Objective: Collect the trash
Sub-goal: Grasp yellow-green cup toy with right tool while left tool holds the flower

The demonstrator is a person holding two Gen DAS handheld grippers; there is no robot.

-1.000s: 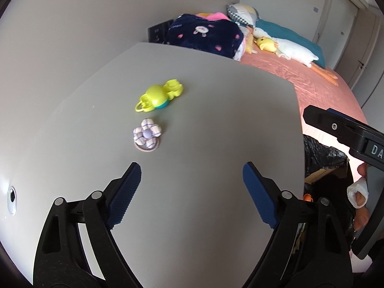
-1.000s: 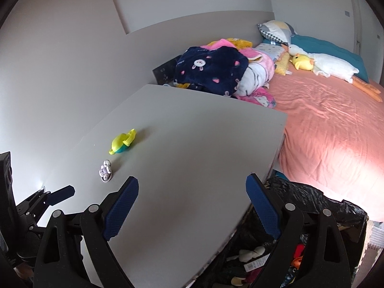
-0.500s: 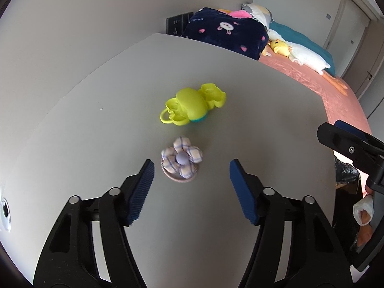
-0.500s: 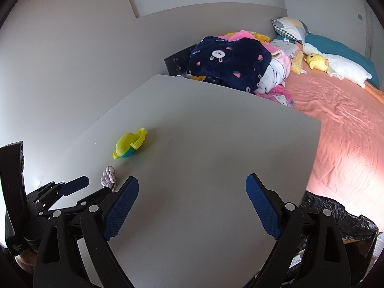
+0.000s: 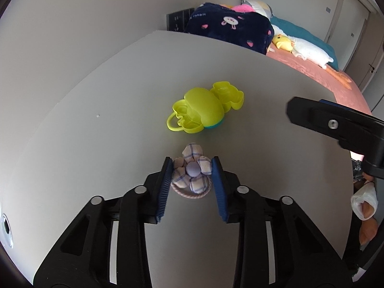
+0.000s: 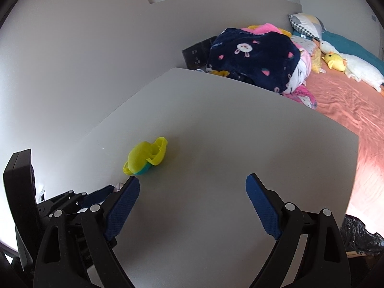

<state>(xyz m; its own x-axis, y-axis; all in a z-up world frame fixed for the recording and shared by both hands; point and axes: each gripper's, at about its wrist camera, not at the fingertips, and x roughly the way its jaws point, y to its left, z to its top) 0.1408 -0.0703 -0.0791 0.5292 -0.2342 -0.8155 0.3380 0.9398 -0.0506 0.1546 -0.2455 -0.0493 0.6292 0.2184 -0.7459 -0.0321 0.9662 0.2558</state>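
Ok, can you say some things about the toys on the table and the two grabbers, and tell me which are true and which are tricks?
1. The fabric flower hair tie sits between the left gripper fingers, whose jaws are closing. True.
2. The right gripper is holding the yellow-green toy. False: it is open with nothing in it, and the toy lies on the table ahead of it.
3. The yellow-green toy touches the hair tie. False: bare table shows between them.
4. A navy bunny blanket lies beyond the table's far edge. True.
5. The bed sheet is green. False: it is salmon pink.
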